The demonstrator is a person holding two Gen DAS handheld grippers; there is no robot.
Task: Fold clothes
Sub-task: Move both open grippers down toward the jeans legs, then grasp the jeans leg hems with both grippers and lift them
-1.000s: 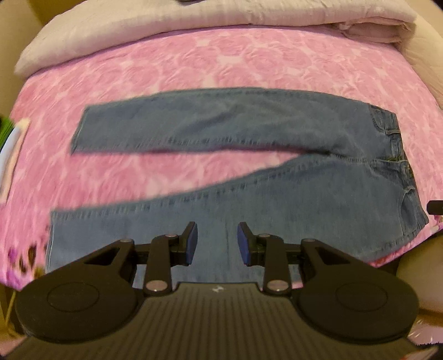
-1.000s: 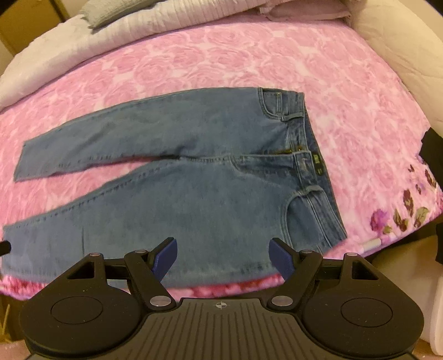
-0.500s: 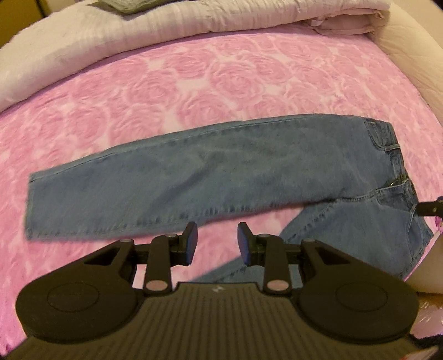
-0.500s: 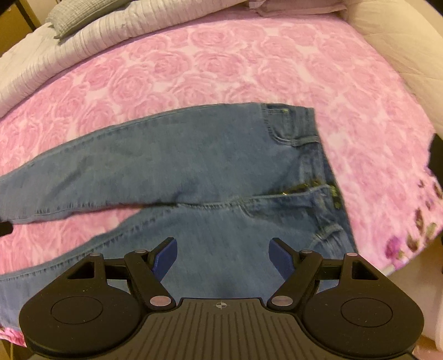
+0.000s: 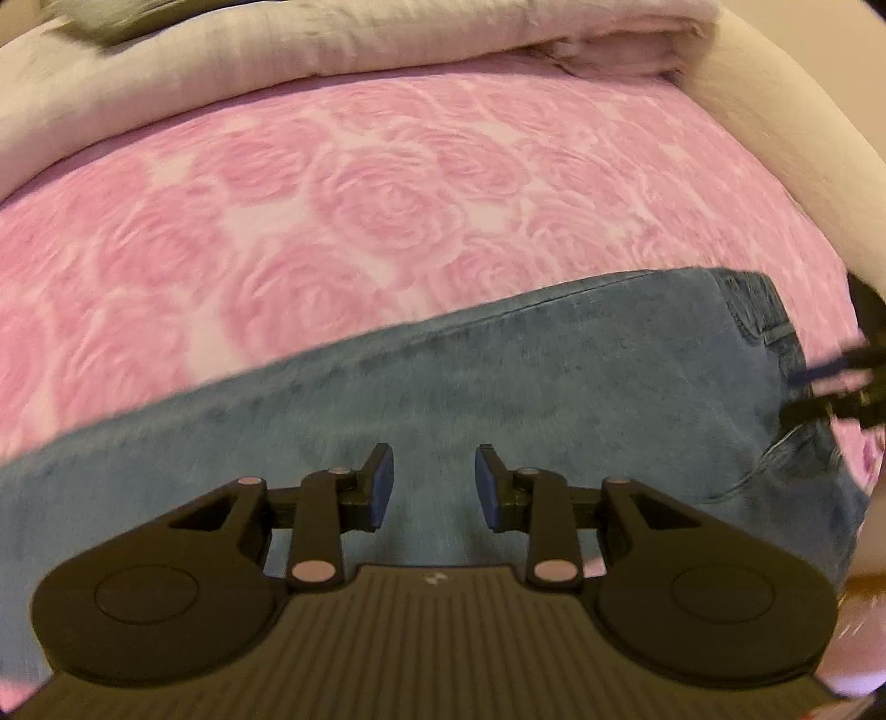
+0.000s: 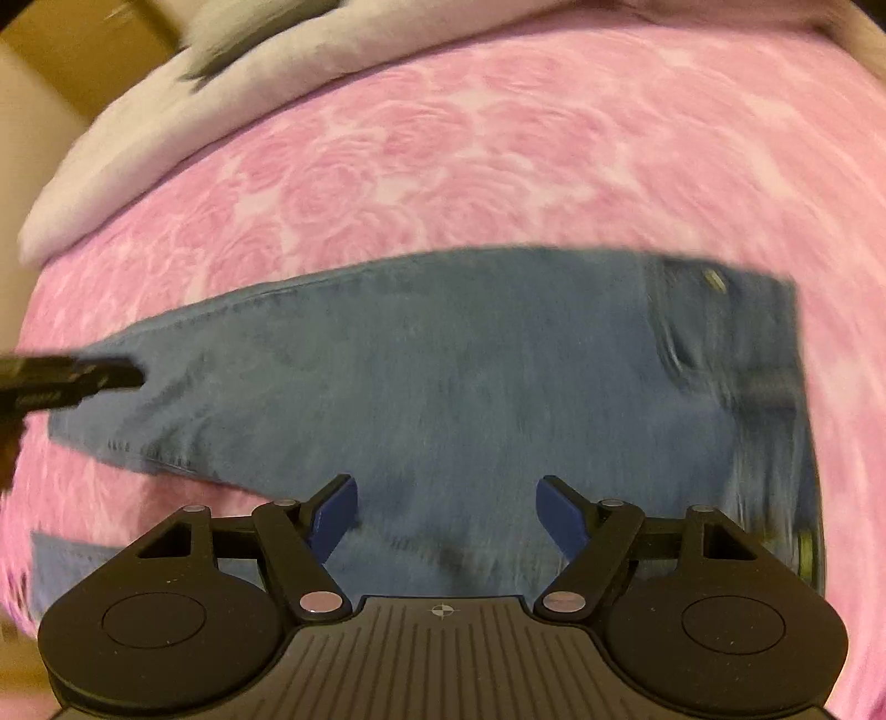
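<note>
The jeans (image 5: pixel 554 387) lie flat on the pink bedspread (image 5: pixel 360 210), below the white blanket (image 5: pixel 332 50). The left gripper (image 5: pixel 434 479) is partly open and holds nothing. The right gripper (image 6: pixel 446 509) is wide open and also empty, near the waistband (image 6: pixel 764 354). To fold well, each should pinch only the far leg's edge, then bring it evenly over the near leg.

The left hand-held gripper (image 5: pixel 434 479) points steeply downward with its blue-padded jaws parted and nothing between them, while the right hand-held gripper (image 6: pixel 446 509) tilts down likewise, its jaws spread wider and also empty.
</note>
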